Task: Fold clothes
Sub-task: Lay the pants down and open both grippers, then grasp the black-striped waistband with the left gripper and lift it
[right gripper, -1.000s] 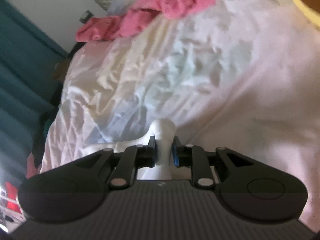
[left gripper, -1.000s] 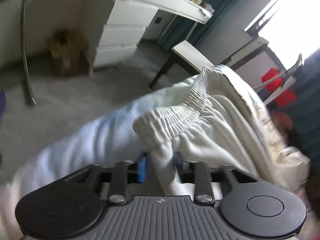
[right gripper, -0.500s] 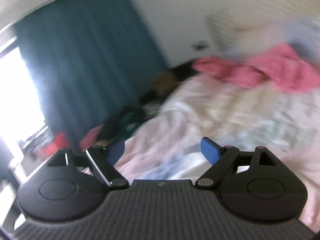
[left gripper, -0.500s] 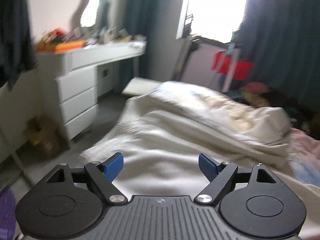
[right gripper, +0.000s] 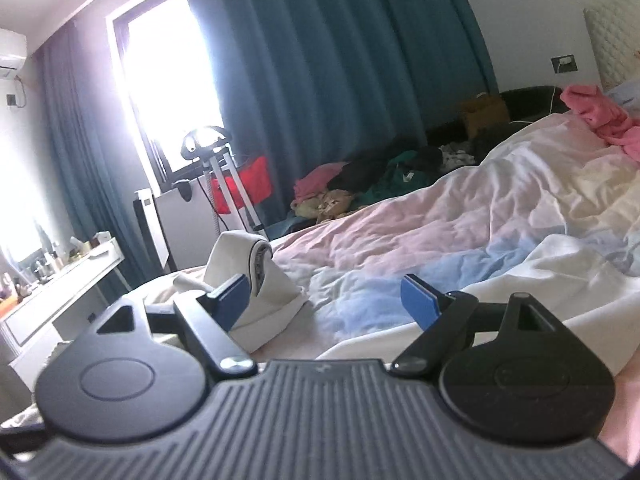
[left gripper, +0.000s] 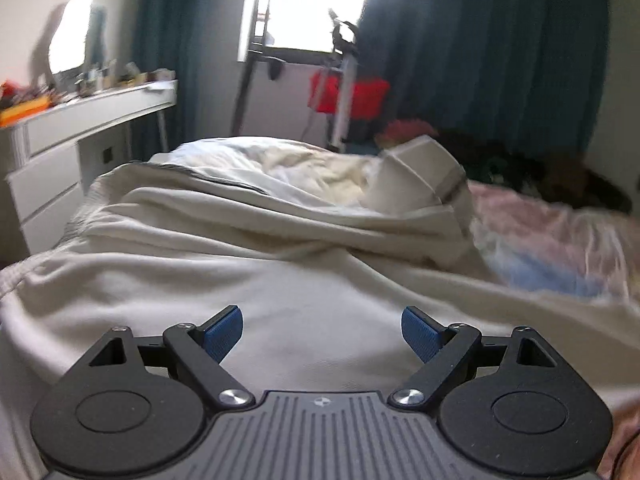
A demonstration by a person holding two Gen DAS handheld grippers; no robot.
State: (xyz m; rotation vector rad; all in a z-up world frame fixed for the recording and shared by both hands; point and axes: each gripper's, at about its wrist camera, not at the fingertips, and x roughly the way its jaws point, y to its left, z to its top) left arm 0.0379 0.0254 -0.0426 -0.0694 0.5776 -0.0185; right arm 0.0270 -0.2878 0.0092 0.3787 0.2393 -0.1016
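No writing is legible. The left gripper (left gripper: 322, 334) and right gripper (right gripper: 322, 300) gape, freshly spread, empty, above the blurred cream garment (left gripper: 248, 264).

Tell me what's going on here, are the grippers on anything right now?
No. A person is folding clothes on a bed. The left gripper and the right gripper have both just been opening, and nothing sits between their fingers. The cream-white garment lies spread on the bed below the left gripper, one end sticking up in a bunch. A pink garment lies at the bed's far end.
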